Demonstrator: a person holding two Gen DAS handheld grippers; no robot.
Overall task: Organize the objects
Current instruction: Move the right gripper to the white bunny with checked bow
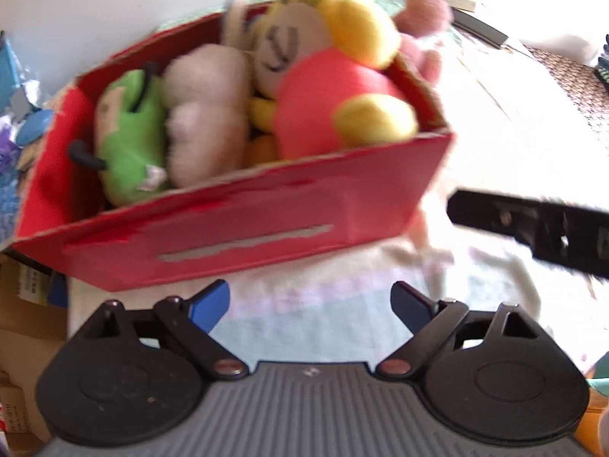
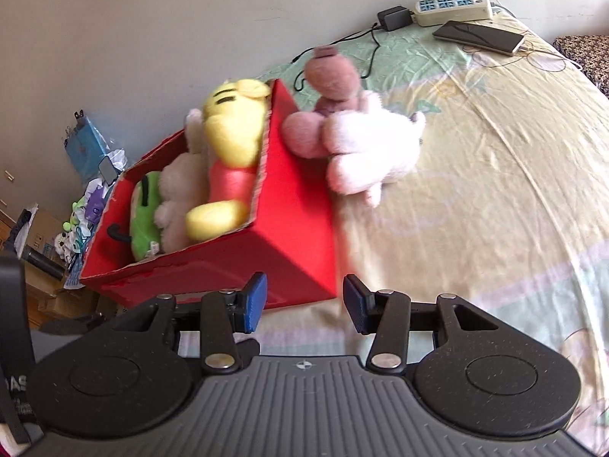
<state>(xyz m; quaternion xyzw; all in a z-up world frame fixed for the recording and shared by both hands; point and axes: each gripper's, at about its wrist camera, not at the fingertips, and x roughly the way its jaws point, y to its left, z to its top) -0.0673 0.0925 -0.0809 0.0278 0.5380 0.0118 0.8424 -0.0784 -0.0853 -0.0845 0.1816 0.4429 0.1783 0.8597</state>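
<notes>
A red cardboard box (image 1: 243, 224) (image 2: 300, 209) sits on the bed. It holds a yellow bear in a red shirt (image 1: 335, 87) (image 2: 228, 148), a white plush (image 1: 205, 110) (image 2: 179, 190) and a green plush (image 1: 129, 141) (image 2: 144, 213). Outside the box, against its right wall, lies a pink and white plush (image 2: 361, 144) (image 1: 422, 23). My left gripper (image 1: 310, 304) is open just in front of the box's near wall, with nothing between its blue pads. My right gripper (image 2: 304, 301) is open at the box's near right corner, also holding nothing. Its black body (image 1: 533, 228) shows in the left wrist view.
The bed sheet (image 2: 495, 190) stretches to the right with open room. At its far end lie a power strip (image 2: 453, 7), a charger (image 2: 394, 19) and a phone (image 2: 479, 36). Clutter and cardboard boxes (image 2: 57, 228) stand on the floor to the left, beside the wall.
</notes>
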